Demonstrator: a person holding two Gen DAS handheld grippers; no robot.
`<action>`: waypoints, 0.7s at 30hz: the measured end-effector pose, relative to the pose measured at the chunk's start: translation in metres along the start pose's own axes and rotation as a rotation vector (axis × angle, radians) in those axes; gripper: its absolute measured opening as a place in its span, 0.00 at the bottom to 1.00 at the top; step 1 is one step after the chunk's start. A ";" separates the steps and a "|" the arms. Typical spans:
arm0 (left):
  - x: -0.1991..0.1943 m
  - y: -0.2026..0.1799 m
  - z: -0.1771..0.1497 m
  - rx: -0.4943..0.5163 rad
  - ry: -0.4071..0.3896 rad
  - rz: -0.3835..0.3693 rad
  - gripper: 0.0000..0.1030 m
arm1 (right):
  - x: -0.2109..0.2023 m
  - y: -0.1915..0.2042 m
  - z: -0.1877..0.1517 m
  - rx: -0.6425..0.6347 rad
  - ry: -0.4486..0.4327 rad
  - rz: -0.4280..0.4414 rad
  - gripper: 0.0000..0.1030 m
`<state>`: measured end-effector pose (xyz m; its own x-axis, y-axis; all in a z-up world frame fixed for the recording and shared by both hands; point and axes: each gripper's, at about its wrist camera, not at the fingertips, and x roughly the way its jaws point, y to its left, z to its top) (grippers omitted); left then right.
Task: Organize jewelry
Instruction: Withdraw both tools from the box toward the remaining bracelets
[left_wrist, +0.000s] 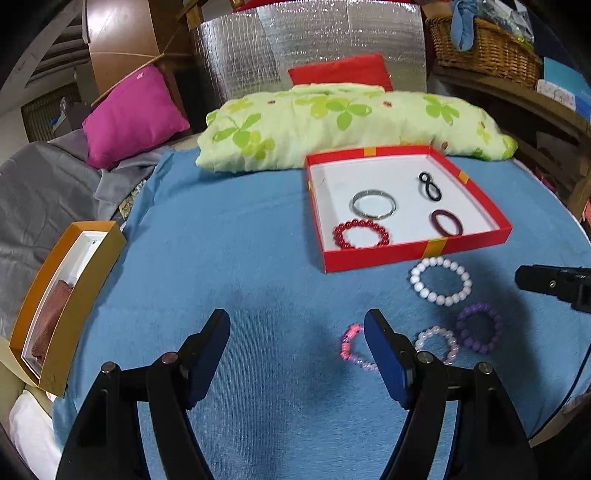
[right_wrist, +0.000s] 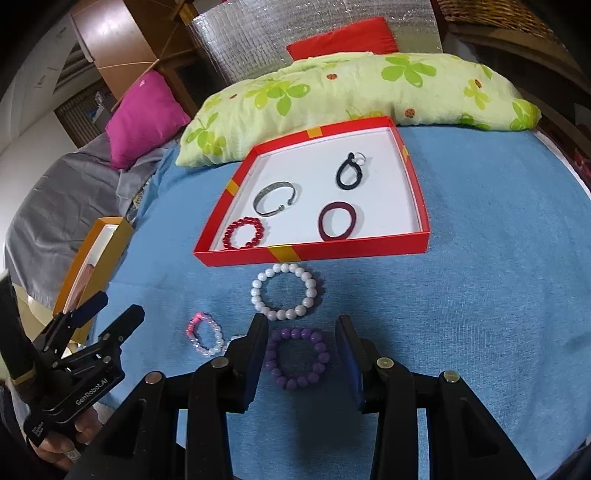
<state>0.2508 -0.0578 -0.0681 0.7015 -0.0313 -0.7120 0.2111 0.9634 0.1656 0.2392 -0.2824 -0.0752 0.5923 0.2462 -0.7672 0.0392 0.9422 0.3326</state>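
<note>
A red box (left_wrist: 384, 258) (right_wrist: 314, 254) on the blue cloth holds a red bead bracelet (left_wrist: 361, 233) (right_wrist: 244, 233), a silver bangle (left_wrist: 373, 203) (right_wrist: 275, 198), a maroon band (left_wrist: 447, 222) (right_wrist: 338, 220) and a black loop (left_wrist: 430, 186) (right_wrist: 349, 171). In front of it lie a white bead bracelet (left_wrist: 440, 280) (right_wrist: 283, 291), a purple one (left_wrist: 479, 328) (right_wrist: 297, 358) and pink-and-clear ones (left_wrist: 351, 345) (right_wrist: 207, 334). My left gripper (left_wrist: 297, 354) (right_wrist: 107, 310) is open and empty, left of the pink one. My right gripper (right_wrist: 303, 354) is open, its fingers straddling the purple bracelet.
A gold box (left_wrist: 62, 295) (right_wrist: 92, 258) sits at the cloth's left edge. A green floral pillow (left_wrist: 332, 122) (right_wrist: 351, 92) lies behind the red box, with a magenta cushion (left_wrist: 133, 114) and grey blanket (left_wrist: 44, 192) to the left. A wicker basket (left_wrist: 484, 48) stands back right.
</note>
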 end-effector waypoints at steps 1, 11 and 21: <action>0.001 0.000 0.000 0.001 0.004 0.003 0.74 | 0.002 -0.001 0.001 0.006 0.006 0.003 0.40; 0.010 -0.002 0.000 0.018 0.029 0.015 0.74 | 0.012 0.005 0.001 -0.027 0.043 -0.001 0.40; 0.017 -0.003 -0.003 0.023 0.055 0.011 0.74 | 0.025 0.003 0.000 -0.012 0.071 -0.004 0.40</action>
<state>0.2596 -0.0599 -0.0826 0.6654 -0.0053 -0.7465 0.2191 0.9573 0.1886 0.2543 -0.2730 -0.0934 0.5333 0.2576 -0.8058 0.0314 0.9458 0.3231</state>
